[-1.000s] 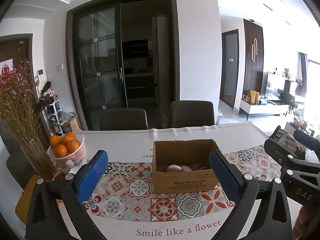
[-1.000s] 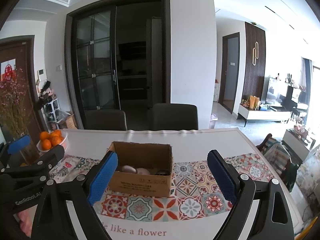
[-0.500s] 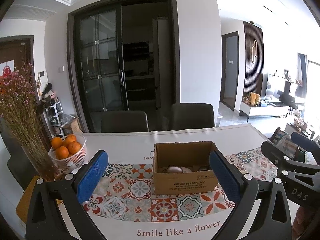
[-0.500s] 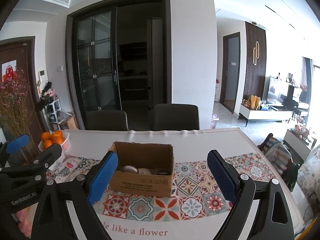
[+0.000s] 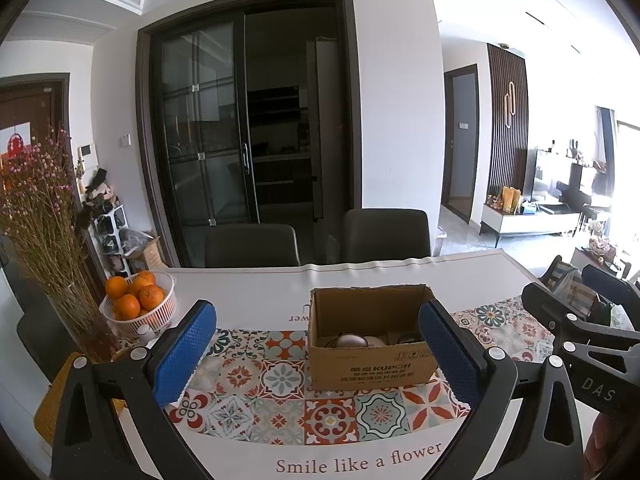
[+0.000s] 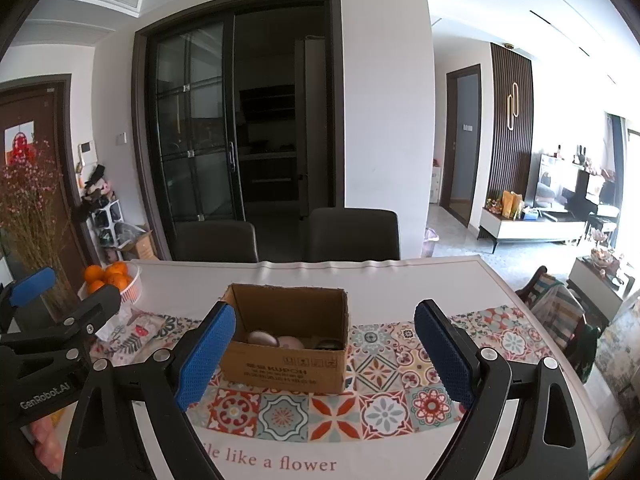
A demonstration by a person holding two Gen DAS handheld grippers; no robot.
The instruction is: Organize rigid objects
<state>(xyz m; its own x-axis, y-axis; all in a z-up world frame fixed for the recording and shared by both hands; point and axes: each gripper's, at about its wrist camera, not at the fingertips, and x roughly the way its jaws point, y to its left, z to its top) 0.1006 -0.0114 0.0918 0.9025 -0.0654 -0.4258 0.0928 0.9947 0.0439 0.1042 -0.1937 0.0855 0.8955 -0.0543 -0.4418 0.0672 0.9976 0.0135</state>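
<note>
An open brown cardboard box (image 5: 370, 344) stands on the patterned table mat, and it also shows in the right wrist view (image 6: 286, 338). Small rounded objects lie inside it, a pale pinkish one (image 5: 352, 340) and others (image 6: 276, 339); what they are I cannot tell. My left gripper (image 5: 316, 344) is open and empty, held above the table's near side facing the box. My right gripper (image 6: 326, 344) is open and empty too, to the right of the left one. Each gripper shows at the edge of the other's view.
A white basket of oranges (image 5: 138, 304) and a vase of dried flowers (image 5: 44, 240) stand at the table's left. Two dark chairs (image 5: 386, 236) are behind the table's far edge. A tissue pack (image 6: 128, 332) lies left of the box.
Both views have shifted slightly; the box sits a little lower and nearer in frame. Both grippers stay open and empty.
</note>
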